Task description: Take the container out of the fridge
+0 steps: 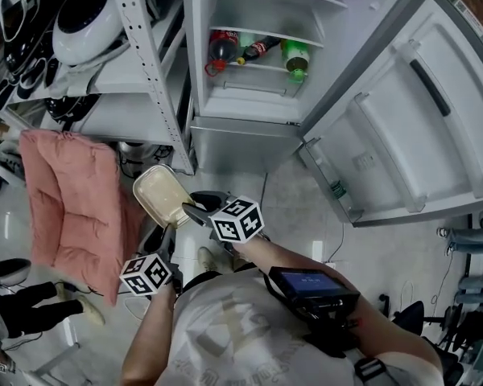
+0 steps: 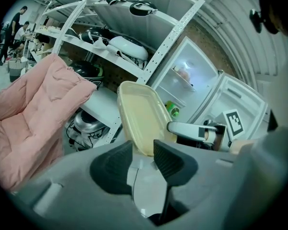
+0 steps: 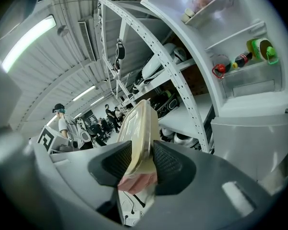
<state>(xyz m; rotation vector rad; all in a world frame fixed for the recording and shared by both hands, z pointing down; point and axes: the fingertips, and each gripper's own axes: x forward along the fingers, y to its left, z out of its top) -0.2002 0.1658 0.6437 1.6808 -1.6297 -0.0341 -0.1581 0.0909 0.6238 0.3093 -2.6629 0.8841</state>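
Container [image 1: 163, 196] out of fridge [image 1: 241, 147]; left gripper [image 2: 143, 158], right gripper [image 3: 141, 164] fingers both clamped on rim. Next: find counter, set down.

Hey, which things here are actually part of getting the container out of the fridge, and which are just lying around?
Part of the job: container, gripped by the left gripper and the right gripper; fridge, door open.

Just lying about: pink cushion; bottles on a fridge shelf; shelving rack; white appliance on it.
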